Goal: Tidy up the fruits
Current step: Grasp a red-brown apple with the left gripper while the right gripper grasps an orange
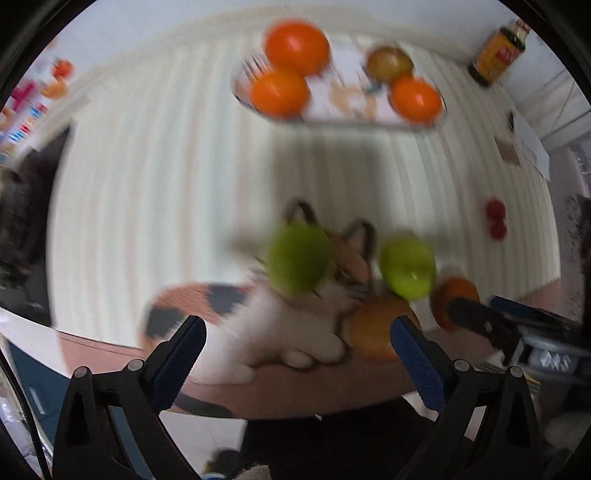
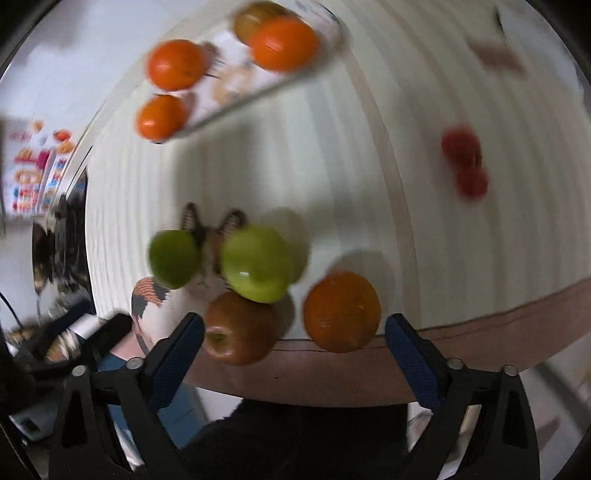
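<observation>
Both views are motion-blurred. Two green apples [image 2: 173,258] [image 2: 256,264], a red-brown apple [image 2: 238,332] and an orange [image 2: 341,312] lie on a cat-shaped mat [image 1: 280,332] at the table's near edge. A white tray [image 2: 266,79] at the far side holds three oranges [image 2: 175,64] and a brownish apple [image 2: 255,14]. My right gripper [image 2: 293,332] is open and empty, just short of the red-brown apple and orange. My left gripper [image 1: 299,338] is open and empty above the mat; the green apples [image 1: 299,264] [image 1: 406,267] lie ahead of it. The right gripper's finger [image 1: 476,319] shows at the left view's right edge.
Two small red fruits [image 2: 465,158] lie on the striped tablecloth [image 2: 369,184] to the right. A dark sauce bottle [image 1: 498,51] stands at the far right corner. Papers [image 1: 524,136] lie near the table's right edge. The table's brown front edge [image 2: 332,376] is close.
</observation>
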Available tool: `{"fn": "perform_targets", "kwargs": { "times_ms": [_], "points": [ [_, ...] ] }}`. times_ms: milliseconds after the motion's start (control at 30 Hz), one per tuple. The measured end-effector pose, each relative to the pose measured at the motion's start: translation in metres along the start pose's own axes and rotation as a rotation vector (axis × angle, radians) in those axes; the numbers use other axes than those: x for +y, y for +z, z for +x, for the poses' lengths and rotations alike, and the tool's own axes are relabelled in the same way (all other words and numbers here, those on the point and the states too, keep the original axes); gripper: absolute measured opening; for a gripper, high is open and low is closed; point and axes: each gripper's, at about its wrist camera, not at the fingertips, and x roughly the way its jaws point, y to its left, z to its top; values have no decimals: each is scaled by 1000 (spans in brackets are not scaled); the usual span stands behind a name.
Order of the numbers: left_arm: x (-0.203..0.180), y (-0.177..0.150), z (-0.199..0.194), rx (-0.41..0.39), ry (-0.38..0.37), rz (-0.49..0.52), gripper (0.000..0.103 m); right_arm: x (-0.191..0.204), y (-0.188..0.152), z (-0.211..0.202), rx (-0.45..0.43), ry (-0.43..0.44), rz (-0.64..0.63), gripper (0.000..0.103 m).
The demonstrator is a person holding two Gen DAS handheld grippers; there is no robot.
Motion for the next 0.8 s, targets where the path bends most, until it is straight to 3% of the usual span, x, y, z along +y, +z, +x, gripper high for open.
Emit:
{"fn": "perform_targets", "kwargs": {
  "times_ms": [300,533,567,600,667,800],
  "points": [
    [-37,-7,25,69,-37,79,102,-30,-1,42,48,11,28,59],
    [-80,-6,60,142,-40,202,102,-55,-4,23,-4,-20,46,59],
    [-85,-6,65,142,-33,222,93,-59,-4,22,-3,-26,46,59],
    [-88,-7,67,140,-30,230,74,-61,-4,22,-2,-34,44,59],
    [-91,-9,70,128,7,255,65,-64,-3,22,5,-37,42,59],
    [-72,-11,63,98,15,222,65,-58,1,21,9,-21,21,59]
  ]
}}
